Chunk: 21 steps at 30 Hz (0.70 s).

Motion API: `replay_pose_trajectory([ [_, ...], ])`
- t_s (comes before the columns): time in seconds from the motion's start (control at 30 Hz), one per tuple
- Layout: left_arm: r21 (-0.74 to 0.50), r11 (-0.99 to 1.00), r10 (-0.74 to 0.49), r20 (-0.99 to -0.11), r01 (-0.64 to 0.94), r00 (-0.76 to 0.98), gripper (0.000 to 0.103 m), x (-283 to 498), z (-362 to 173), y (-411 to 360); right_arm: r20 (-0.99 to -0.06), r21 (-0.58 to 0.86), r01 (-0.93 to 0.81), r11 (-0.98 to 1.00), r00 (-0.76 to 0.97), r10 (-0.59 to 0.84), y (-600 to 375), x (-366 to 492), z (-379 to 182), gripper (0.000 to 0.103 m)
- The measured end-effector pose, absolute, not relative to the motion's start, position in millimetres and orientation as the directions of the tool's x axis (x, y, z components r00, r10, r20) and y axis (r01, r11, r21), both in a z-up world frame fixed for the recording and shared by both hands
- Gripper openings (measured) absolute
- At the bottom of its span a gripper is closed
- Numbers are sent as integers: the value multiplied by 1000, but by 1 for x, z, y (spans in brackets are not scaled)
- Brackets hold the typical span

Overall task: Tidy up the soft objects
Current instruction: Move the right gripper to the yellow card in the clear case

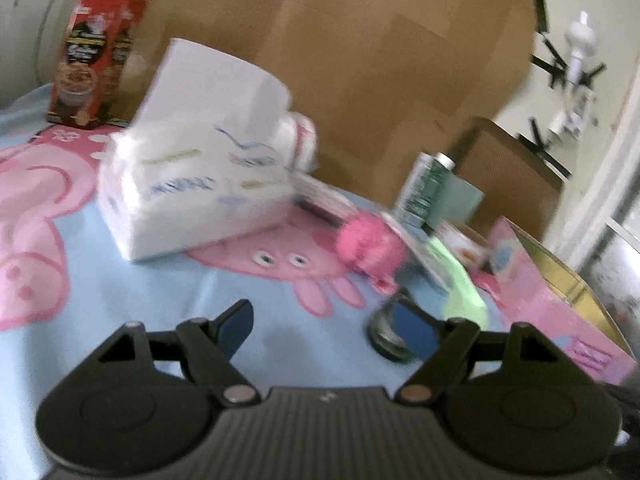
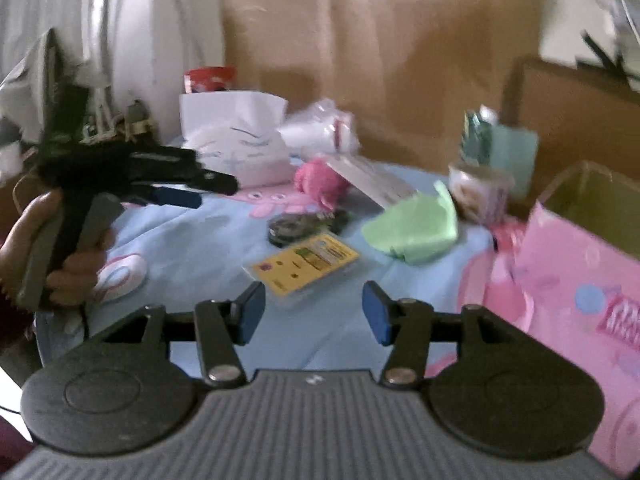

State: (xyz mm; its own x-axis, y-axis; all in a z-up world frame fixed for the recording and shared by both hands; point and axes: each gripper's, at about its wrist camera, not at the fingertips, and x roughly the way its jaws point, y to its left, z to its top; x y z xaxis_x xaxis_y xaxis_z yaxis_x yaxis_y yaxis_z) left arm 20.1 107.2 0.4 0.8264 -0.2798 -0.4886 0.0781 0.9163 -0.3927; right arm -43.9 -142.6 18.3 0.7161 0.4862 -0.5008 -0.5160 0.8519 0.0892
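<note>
A white soft tissue pack [image 1: 192,184] lies on the blue cartoon-print sheet [image 1: 160,288]; in the right wrist view the tissue pack [image 2: 240,148] is far back. A pink fluffy thing [image 1: 370,246] sits to its right, with a pale green cloth [image 1: 460,288] beyond. My left gripper [image 1: 326,320] is open and holds nothing, short of the pink fluffy thing [image 2: 320,180]. My right gripper [image 2: 314,306] is open over the sheet, nearer than the green cloth [image 2: 416,228]. A hand holds the left gripper [image 2: 208,190] at the left.
An open pink box [image 2: 580,280] stands at the right. A dark round tin [image 2: 296,226], a yellow card [image 2: 306,264], a mug [image 2: 480,188], a green can [image 1: 424,188] and a red carton [image 1: 92,60] are on the sheet. Large cardboard [image 1: 360,60] stands behind.
</note>
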Motion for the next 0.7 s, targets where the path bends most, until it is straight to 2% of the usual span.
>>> replay_pose_trajectory([
  [0.03, -404, 909, -306, -490, 98, 816, 79, 18, 1, 102, -507, 102, -516, 850, 708, 491, -142, -42, 17, 57],
  [0.17, -436, 884, -399, -509, 171, 763, 76, 17, 6, 74, -538, 101, -538, 837, 678, 501, -131, -38, 7, 71],
  [0.3, -415, 888, -424, -564, 201, 708, 76, 24, 7, 48, -578, 62, -566, 822, 651, 492, -114, -28, 4, 79],
  [0.37, -420, 886, -437, -613, 197, 658, 69, 29, -1, 36, -595, 48, -561, 827, 649, 475, -105, -20, 0, 80],
  [0.4, -413, 887, -437, -607, 205, 664, 65, 28, -3, 30, -595, 47, -564, 825, 647, 476, -101, -18, -1, 81],
  [0.43, -403, 887, -446, -613, 227, 652, 57, 27, -4, 23, -587, 44, -575, 817, 647, 487, -98, -18, -2, 74],
  [0.53, -355, 907, -411, -626, 226, 663, 56, 22, -3, 12, -570, -3, -557, 830, 683, 456, -92, -24, -3, 67],
  [0.57, -372, 899, -425, -622, 230, 658, 56, 20, -3, 13, -564, -7, -542, 840, 696, 444, -95, -26, -3, 60],
  [0.63, -419, 875, -467, -597, 243, 652, 56, 18, 2, 16, -546, 5, -511, 859, 718, 430, -104, -29, -1, 53],
  [0.7, -427, 864, -487, -571, 267, 661, 56, 16, 11, 11, -524, 39, -487, 873, 734, 432, -115, -31, 3, 52],
])
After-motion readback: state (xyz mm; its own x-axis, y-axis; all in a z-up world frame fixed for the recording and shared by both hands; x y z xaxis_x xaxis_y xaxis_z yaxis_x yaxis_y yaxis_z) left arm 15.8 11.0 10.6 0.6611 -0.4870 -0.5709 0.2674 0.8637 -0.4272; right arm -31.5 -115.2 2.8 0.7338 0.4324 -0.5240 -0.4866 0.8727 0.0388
